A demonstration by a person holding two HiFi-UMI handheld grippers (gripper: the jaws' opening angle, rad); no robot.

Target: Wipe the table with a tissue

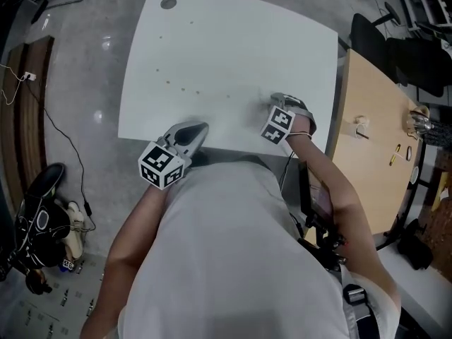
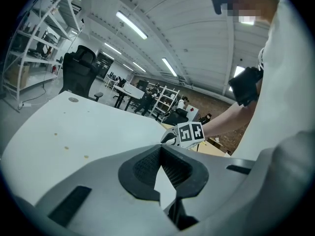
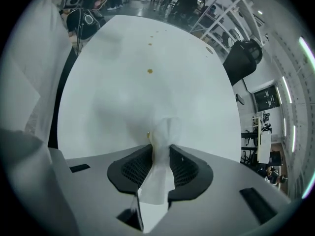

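**A:** What lies around the white tabletop [image 1: 233,41]?

**B:** A wooden table [image 1: 367,126] stands just beside its right edge, with a few small things on it; black office chairs [image 1: 417,62] stand behind that; a dark bag [image 1: 39,224] lies on the grey floor [image 1: 92,83] at the left; in the head view the person's white shirt [image 1: 233,260] covers the near edge.

**A:** And on the tabletop itself?

**B:** Small brownish spots [image 1: 182,88] are scattered across the middle; a round grey cap [image 1: 168,3] sits near the far left corner.

**A:** The tissue [image 3: 166,129]?

**B:** It is white and bunched into a narrow twist; the right hand-held gripper [image 1: 277,99] pinches it between its pads; the puffed end sticks out past the tips and reaches the tabletop near the right side, with a yellowish spot [image 3: 148,134] just beside it.

**A:** The other one?

**B:** The left hand-held gripper [image 1: 200,128] is at the near edge, well apart from the tissue; its jaw tips meet with nothing between them.
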